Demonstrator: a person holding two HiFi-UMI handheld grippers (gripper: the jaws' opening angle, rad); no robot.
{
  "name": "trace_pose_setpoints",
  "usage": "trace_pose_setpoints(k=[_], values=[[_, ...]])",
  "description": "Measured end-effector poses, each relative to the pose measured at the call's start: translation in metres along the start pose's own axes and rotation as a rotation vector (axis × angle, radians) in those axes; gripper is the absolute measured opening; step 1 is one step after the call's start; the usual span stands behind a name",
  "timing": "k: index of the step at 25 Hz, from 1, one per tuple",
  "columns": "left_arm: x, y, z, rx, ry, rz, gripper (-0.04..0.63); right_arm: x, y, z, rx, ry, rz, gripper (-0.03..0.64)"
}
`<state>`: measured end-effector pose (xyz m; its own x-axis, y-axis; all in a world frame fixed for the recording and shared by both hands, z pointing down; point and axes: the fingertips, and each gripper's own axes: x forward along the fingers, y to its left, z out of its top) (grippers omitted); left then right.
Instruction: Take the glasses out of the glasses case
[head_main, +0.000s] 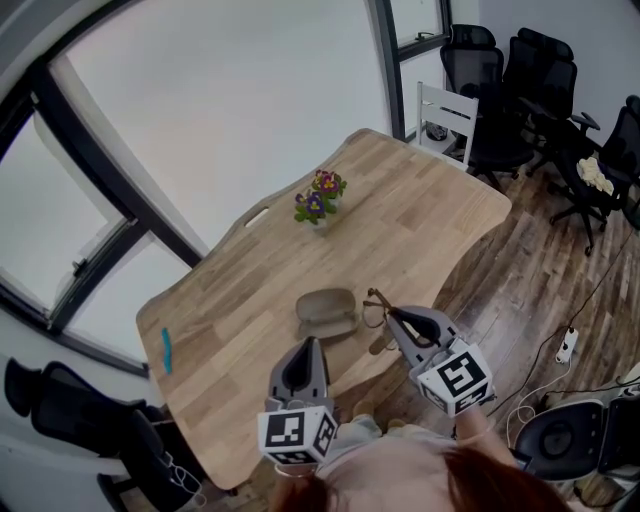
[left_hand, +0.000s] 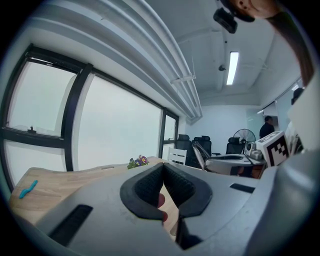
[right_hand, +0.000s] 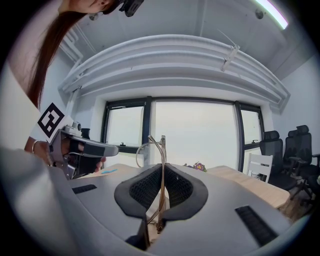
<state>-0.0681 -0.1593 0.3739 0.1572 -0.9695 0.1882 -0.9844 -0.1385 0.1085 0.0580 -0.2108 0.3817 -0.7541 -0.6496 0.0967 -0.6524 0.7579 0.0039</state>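
Glasses (right_hand: 161, 150) are clamped in the right hand-held gripper (right_hand: 161, 185), at 3 o'clock of the glasses case (head_main: 326, 312) on the table (head_main: 420, 220). The left hand-held gripper (left_hand: 163, 182), jaws together, is at 6 o'clock.

Glasses (head_main: 374, 299) seemingly half hidden behind right gripper (head_main: 393, 313).

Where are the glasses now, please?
In the head view, the glasses are clamped in the right hand-held gripper, just right of the case on the table.

Grey left gripper (head_main: 311, 345), grey right gripper (head_main: 392, 313), black ribbed jaws, white cubes (head_main: 296, 432) with black markers, pale top (head_main: 395, 472)
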Motion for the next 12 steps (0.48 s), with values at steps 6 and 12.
trace_pose_setpoints(k=[6,12], values=[[0.002,0.009,-0.003,-0.003,0.018,-0.009,0.002,0.010,0.004,-0.002,0.005,0.012,0.000,0.012],[0.008,0.022,-0.006,-0.006,0.021,-0.014,0.002,0.018,0.006,-0.007,0.014,0.023,-0.014,0.012]])
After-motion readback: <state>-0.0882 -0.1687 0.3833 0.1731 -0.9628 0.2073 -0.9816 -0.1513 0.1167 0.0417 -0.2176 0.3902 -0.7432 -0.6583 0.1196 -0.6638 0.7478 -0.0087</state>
